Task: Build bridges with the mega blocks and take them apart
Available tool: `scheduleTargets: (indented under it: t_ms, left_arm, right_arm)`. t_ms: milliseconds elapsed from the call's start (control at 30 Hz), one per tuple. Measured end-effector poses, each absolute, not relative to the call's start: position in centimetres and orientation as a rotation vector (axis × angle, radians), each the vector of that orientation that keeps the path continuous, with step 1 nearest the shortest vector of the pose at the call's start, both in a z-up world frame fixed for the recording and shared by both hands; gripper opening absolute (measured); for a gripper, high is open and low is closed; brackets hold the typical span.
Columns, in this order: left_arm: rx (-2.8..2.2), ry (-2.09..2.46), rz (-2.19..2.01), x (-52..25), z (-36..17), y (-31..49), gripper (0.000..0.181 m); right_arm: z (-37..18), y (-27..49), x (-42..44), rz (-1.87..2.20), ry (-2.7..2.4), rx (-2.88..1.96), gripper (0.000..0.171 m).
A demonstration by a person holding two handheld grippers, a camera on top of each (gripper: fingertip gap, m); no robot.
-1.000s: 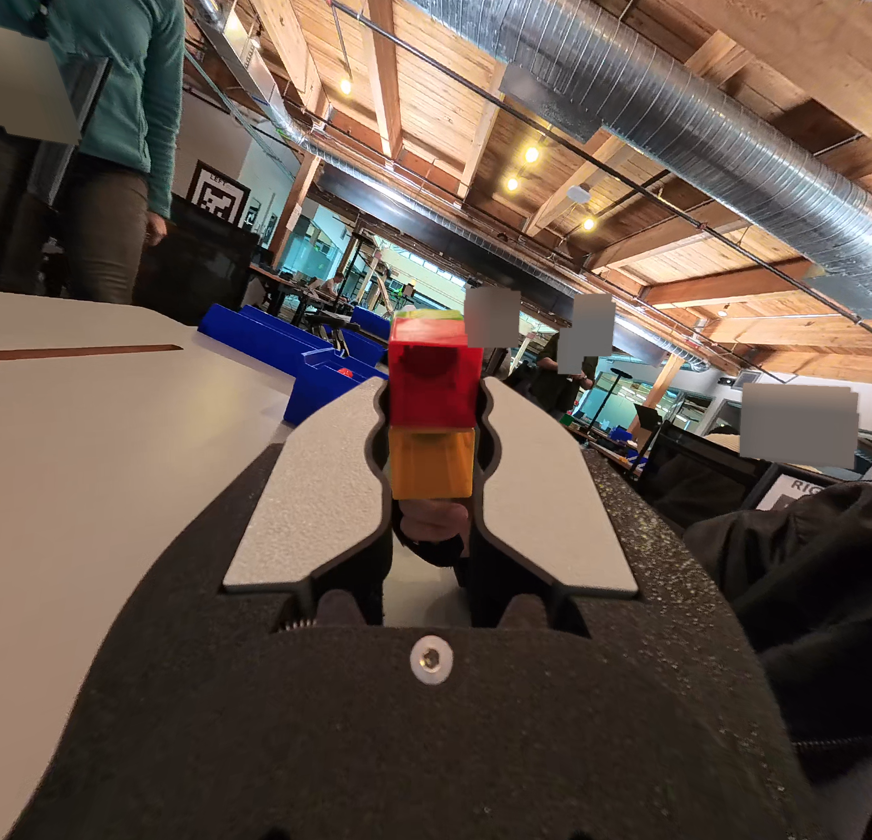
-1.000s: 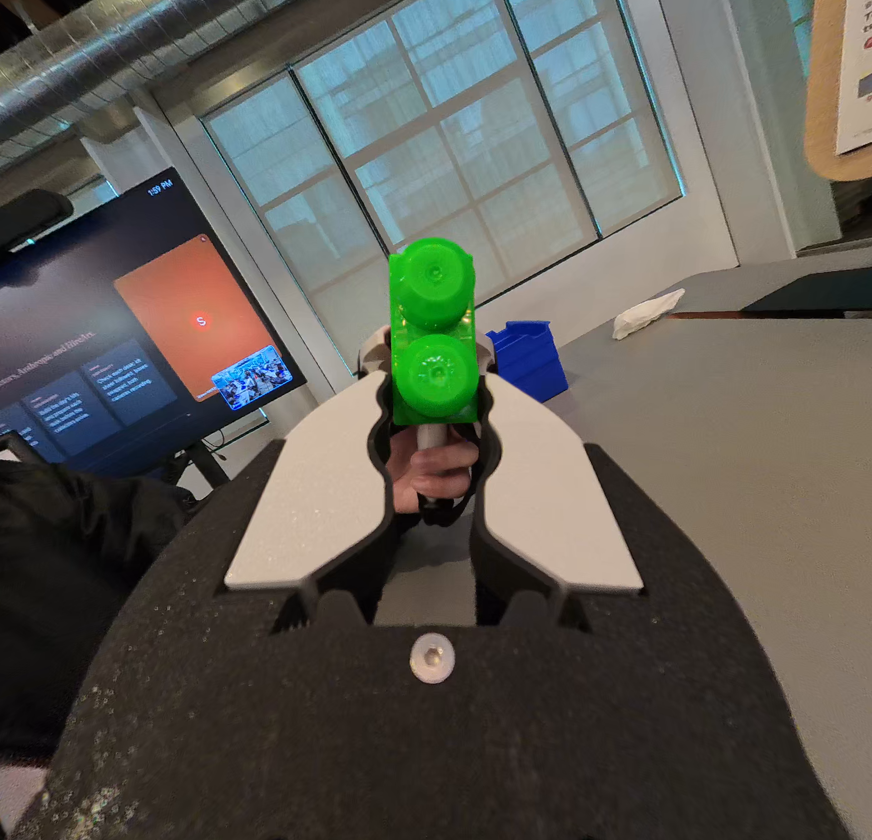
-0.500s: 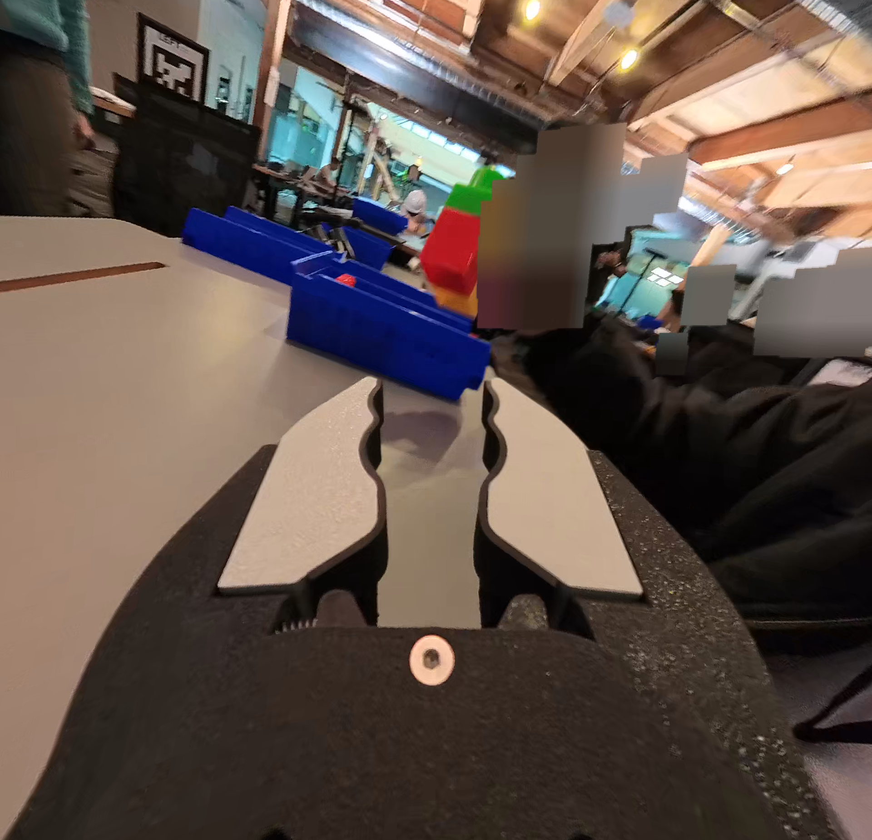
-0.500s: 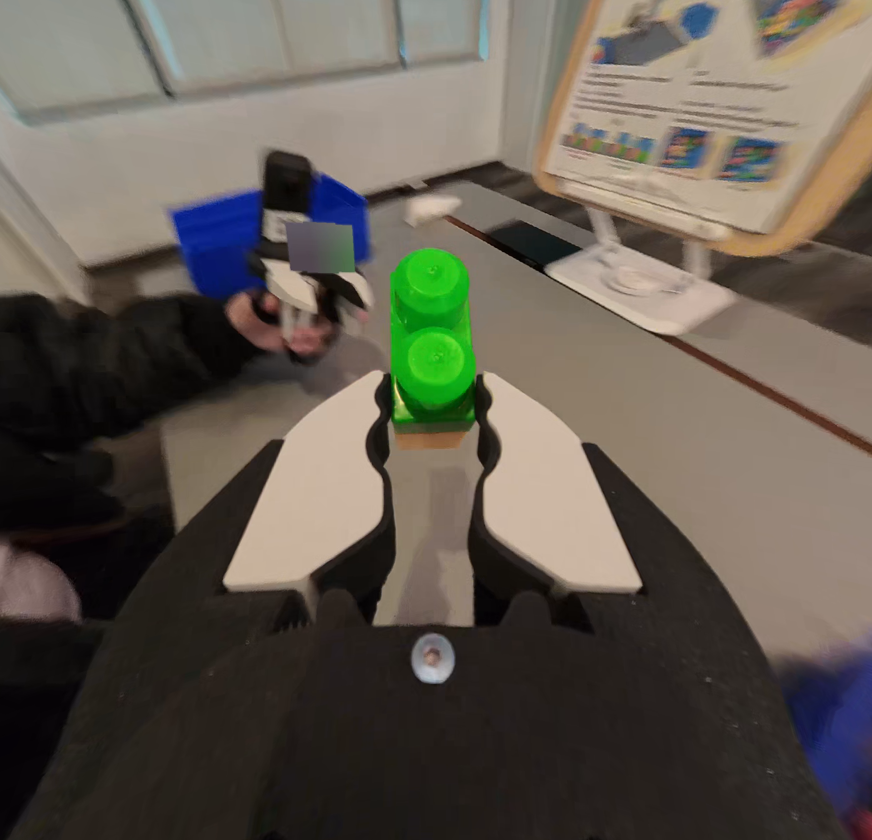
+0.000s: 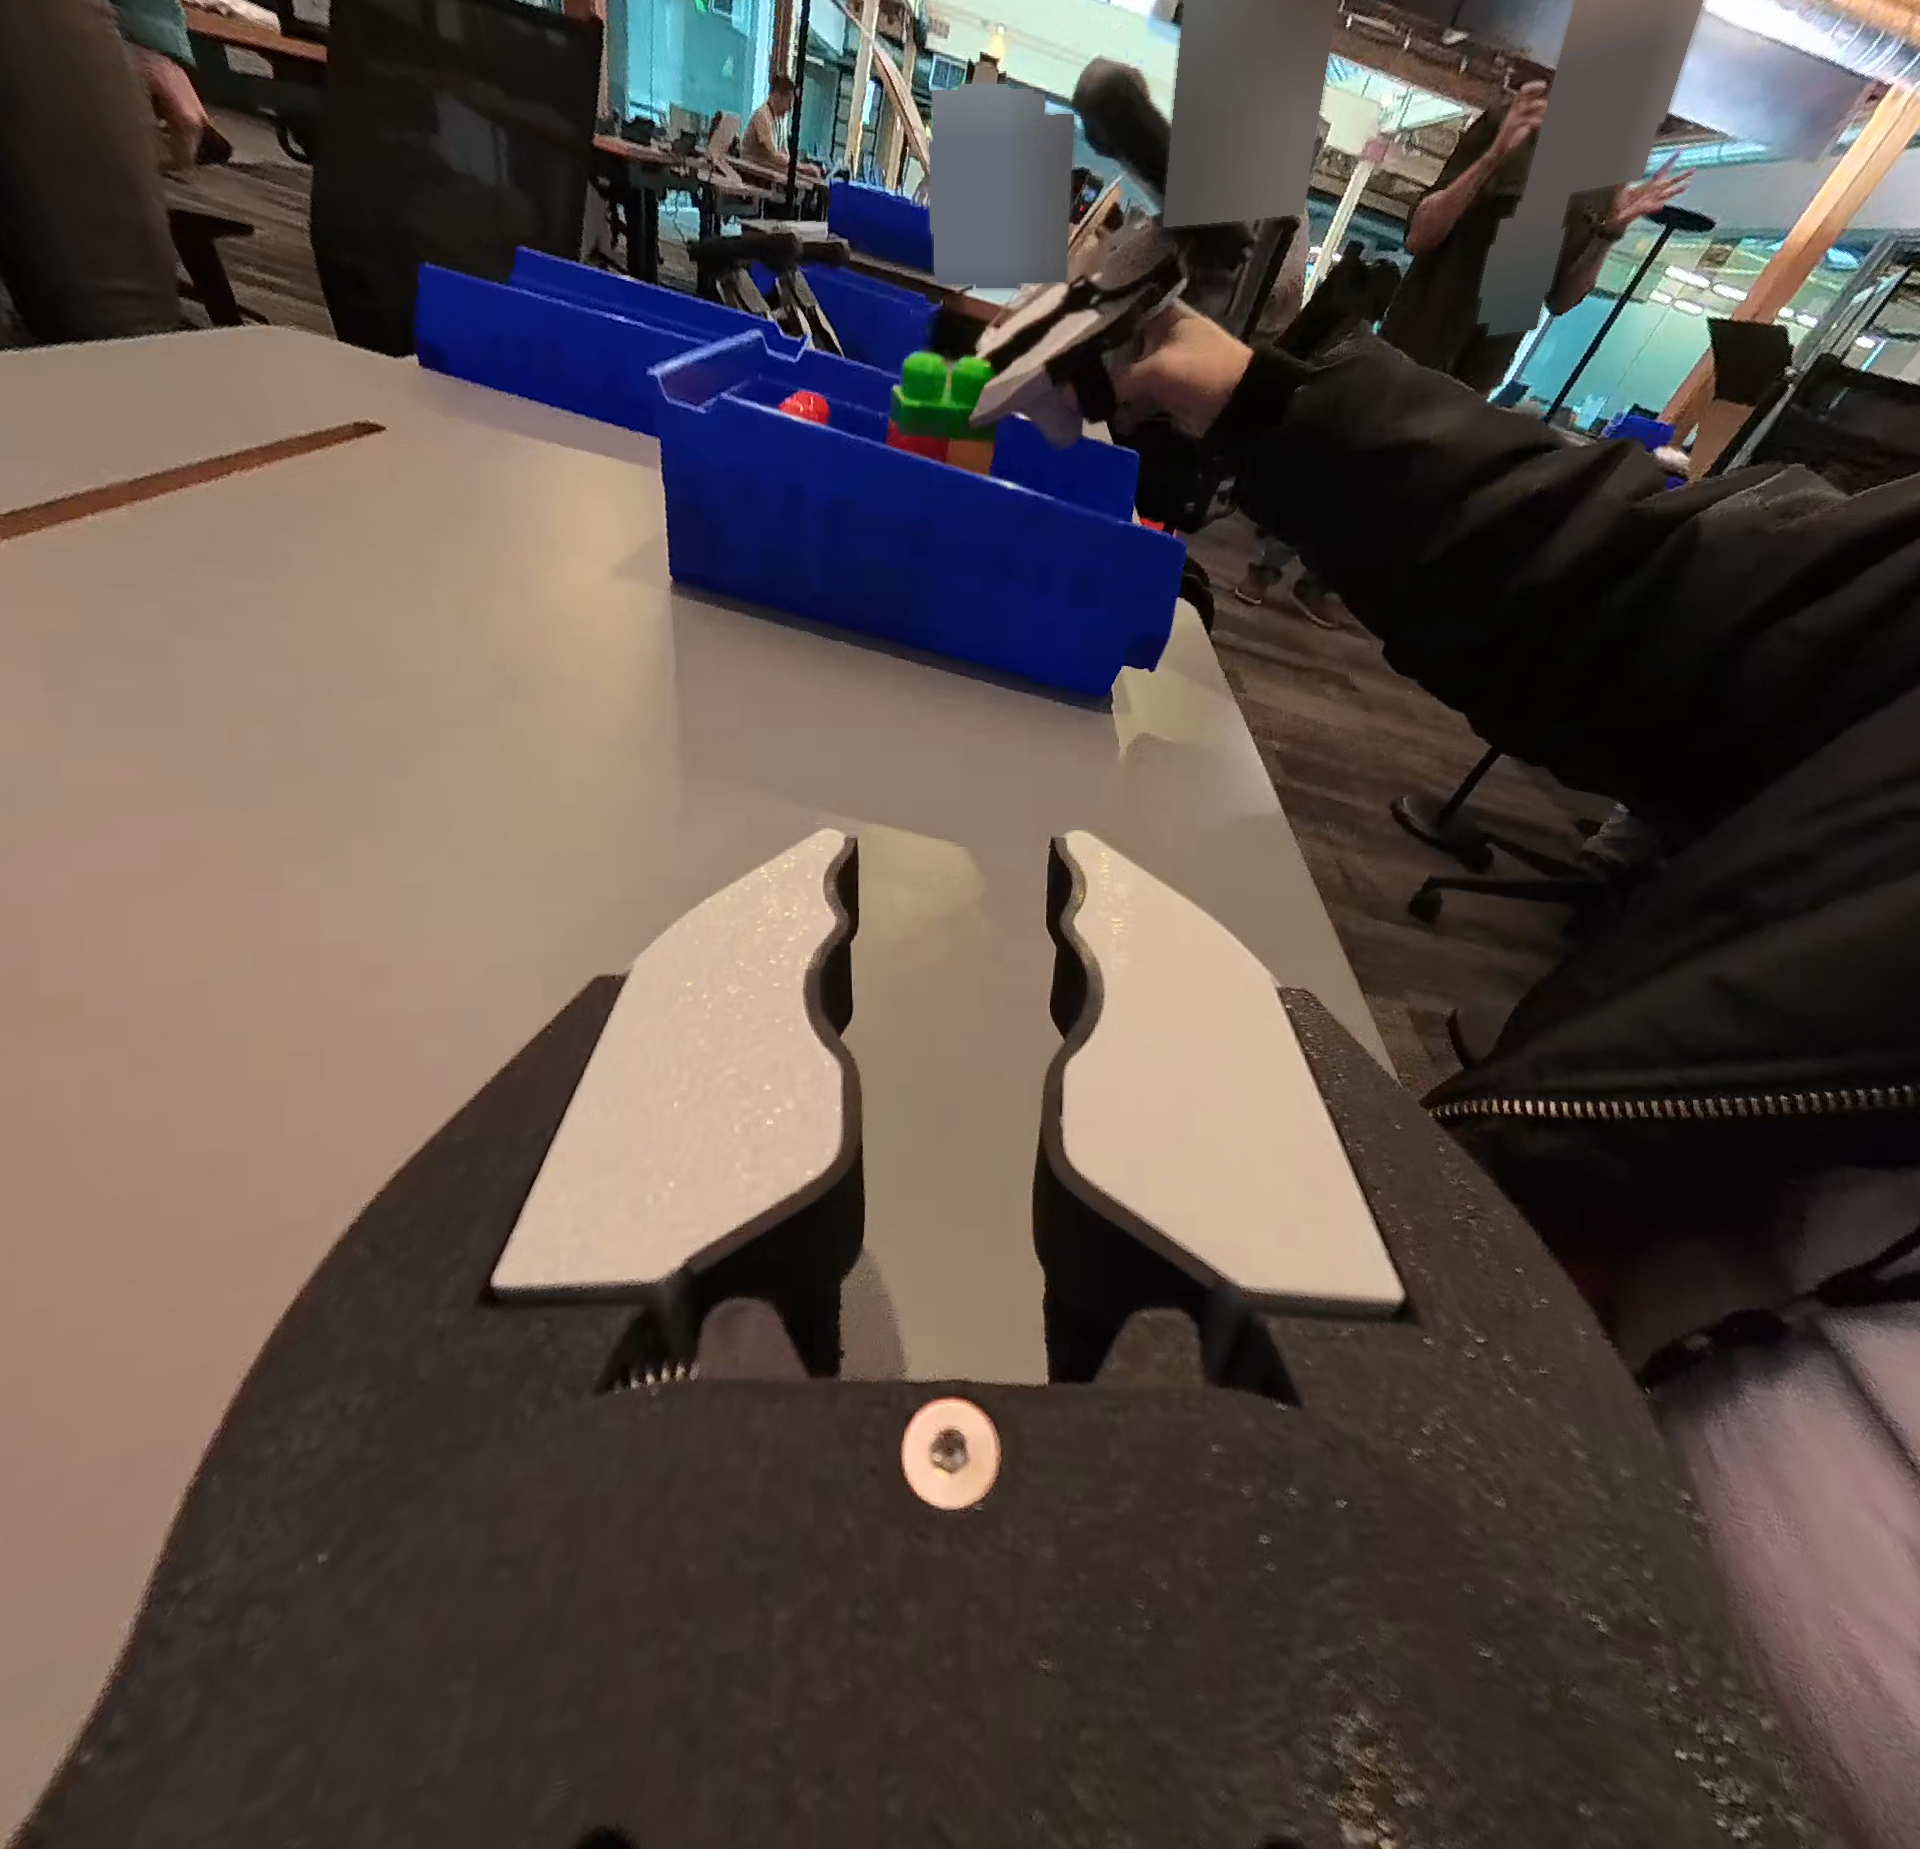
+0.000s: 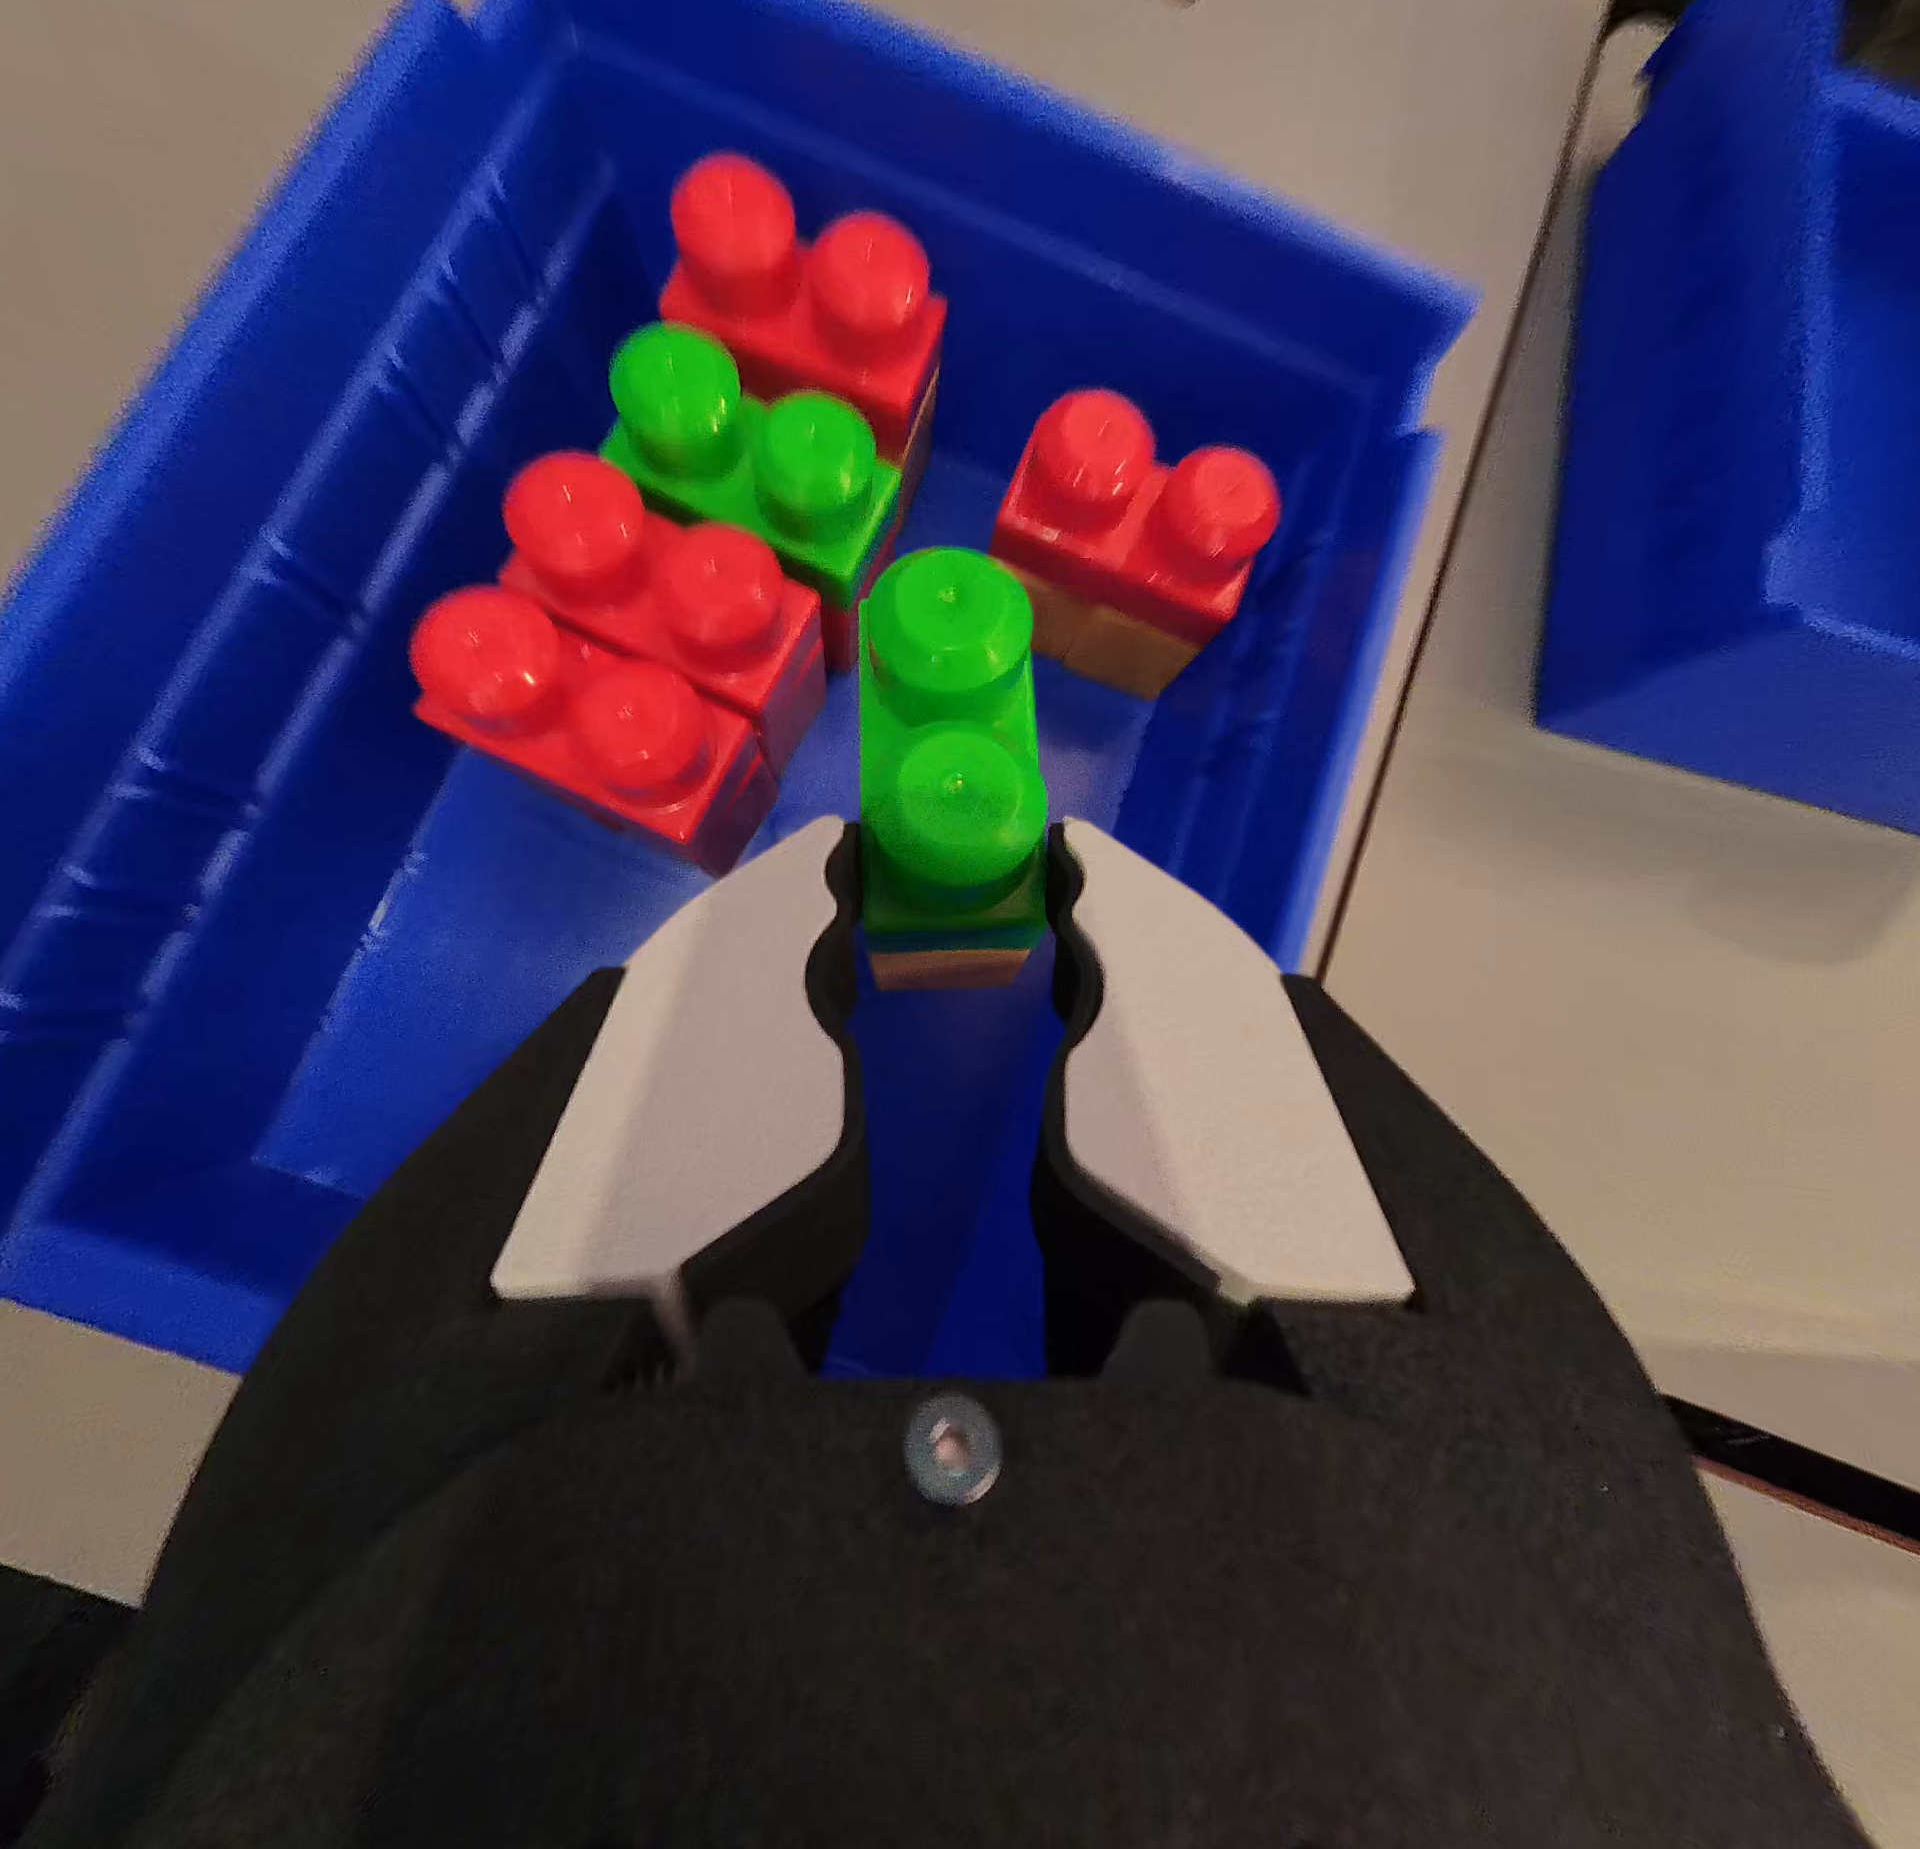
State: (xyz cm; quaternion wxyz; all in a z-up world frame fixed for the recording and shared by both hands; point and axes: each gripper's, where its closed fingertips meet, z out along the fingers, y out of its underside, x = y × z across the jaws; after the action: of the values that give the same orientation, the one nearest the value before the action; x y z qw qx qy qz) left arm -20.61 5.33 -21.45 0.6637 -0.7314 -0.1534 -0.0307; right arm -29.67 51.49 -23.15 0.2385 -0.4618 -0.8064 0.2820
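My right gripper (image 6: 951, 864) is shut on a block stack (image 6: 951, 739) with a green top and red and orange layers below. It holds the stack inside a blue bin (image 6: 260, 656), among several red-topped stacks (image 6: 800, 282) and one green-topped stack (image 6: 748, 449). In the left wrist view the same stack (image 5: 940, 417) shows in the bin (image 5: 894, 552), held by the right gripper (image 5: 1023, 371). My left gripper (image 5: 951, 854) is open and empty, low over the grey table (image 5: 364, 760), well short of the bin.
A second blue bin (image 6: 1745, 449) stands right of the first; more blue bins (image 5: 561, 334) line the table's far edge. The table's right edge (image 5: 1278, 812) drops to the floor. A black sleeve (image 5: 1558, 573) reaches in from the right. People stand in the background. The tips of one gripper are about 50 cm away from the tips of the other.
My right gripper swung the stack from in front of my left gripper down into the blue bin. My left gripper let go of the stack, opened, and lowered toward the table.
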Motion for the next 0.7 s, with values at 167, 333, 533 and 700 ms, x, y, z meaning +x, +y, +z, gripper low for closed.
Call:
scheduleTargets:
  t_ms: [167,333,533,700]
  left_arm:
    - [-1.668,-0.352,-0.086,-20.6,-22.1,5.5,0.033]
    - [-1.649,-0.346,-0.107,-20.4,-21.7,5.5,0.032]
    - [-1.645,-0.334,-0.115,-19.9,-21.3,5.7,0.032]
    - [-1.626,-0.319,-0.121,-19.5,-20.6,5.8,0.032]
  right_arm:
    - [-26.6,51.1,-30.2,0.693,-2.304,-1.295,0.034]
    - [-28.1,50.9,-30.1,0.581,-2.385,-1.307,0.034]
    - [-26.4,52.8,-30.2,0.464,-2.213,-1.336,0.035]
    - [-25.2,53.0,-29.3,0.502,-2.111,-1.384,0.044]
